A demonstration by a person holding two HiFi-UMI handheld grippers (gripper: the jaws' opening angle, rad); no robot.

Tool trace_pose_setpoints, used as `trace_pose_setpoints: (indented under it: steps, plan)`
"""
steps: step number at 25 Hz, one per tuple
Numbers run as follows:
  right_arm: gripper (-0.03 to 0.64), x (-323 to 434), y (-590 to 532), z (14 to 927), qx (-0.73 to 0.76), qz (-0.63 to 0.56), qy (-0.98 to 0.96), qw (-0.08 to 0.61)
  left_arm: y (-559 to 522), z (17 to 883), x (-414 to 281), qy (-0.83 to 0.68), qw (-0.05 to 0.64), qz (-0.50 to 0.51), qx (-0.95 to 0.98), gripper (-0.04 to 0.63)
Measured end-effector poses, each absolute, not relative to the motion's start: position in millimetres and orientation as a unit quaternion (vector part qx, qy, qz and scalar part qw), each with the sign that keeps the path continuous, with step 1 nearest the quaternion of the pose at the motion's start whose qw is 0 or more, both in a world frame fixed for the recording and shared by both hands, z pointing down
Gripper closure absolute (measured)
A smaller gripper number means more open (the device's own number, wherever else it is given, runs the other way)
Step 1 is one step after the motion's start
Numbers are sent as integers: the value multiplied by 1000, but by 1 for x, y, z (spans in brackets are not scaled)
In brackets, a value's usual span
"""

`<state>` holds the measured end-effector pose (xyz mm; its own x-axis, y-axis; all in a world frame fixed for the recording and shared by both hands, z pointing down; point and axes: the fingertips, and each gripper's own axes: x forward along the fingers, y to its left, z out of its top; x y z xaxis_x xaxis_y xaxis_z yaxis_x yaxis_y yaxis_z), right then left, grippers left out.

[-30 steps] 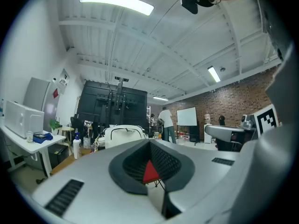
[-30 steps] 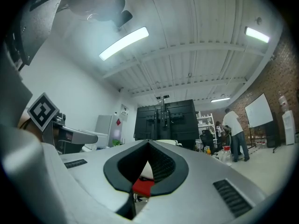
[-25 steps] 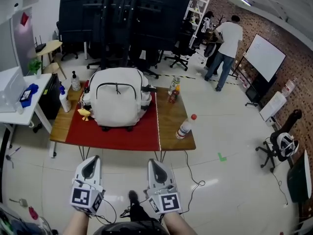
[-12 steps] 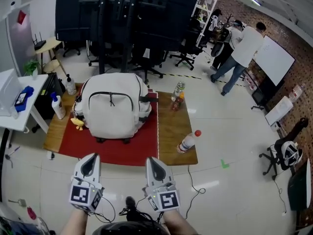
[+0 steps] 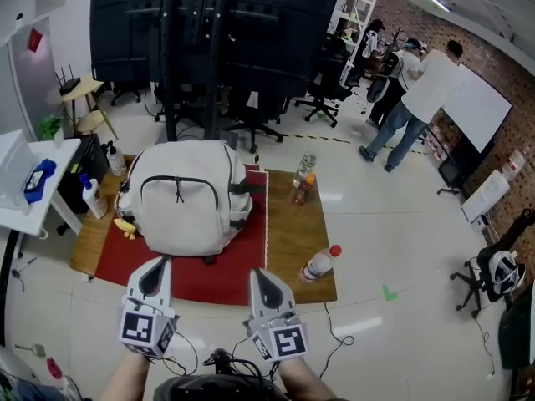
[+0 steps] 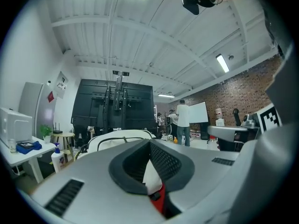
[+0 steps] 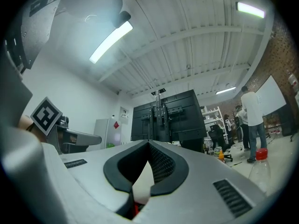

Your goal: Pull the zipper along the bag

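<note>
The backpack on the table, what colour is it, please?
The backpack is white with black trim, clearest in the head view.

Wooden table (image 5: 297, 224), red mat (image 5: 226, 270) over its left and middle. Clear bottle with red cap (image 5: 320, 264) lying at table's 4 o'clock corner. Two small bottles (image 5: 303, 178) upright at 1 o'clock. Yellow duck toy (image 5: 125, 226) at 9, white spray bottle (image 5: 90, 197) at the 9–10 edge. Black screen stand (image 5: 217, 23) at 12, beyond table. People (image 5: 418, 98) by whiteboard (image 5: 485, 107) at 2. Green floor mark (image 5: 389, 291) at 4.
</note>
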<state>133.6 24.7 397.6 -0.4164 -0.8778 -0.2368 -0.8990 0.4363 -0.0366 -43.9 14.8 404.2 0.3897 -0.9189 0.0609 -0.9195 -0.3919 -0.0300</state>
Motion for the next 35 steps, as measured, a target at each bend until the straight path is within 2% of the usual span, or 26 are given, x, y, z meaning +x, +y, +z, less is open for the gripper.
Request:
trace_pose_setpoints:
  steps: [8,23,26,30,33,35]
  plan:
    - [607,134,-12,406,-510,35,852,111,-20,416,-47,-581,1,35,813,571]
    - [607,83,-81,399,-509,36,854,98,-107,424,-78,-570,-21,28,821,562]
    - [607,74,-105,395,-518,39,849,98,-132,429,-84,-557,-19,33,829,513]
    - [607,64,-136,394,-530,40,842,96,-167,440,-92,-547,-14,40,836,503]
    - [607,56,-156,401,-535,37,839,87,-191,449,-92,-533,-30,52,844,474]
    - [607,53,-169,404,-542,34,836,83,-204,456,-89,-521,-45,62,850,432]
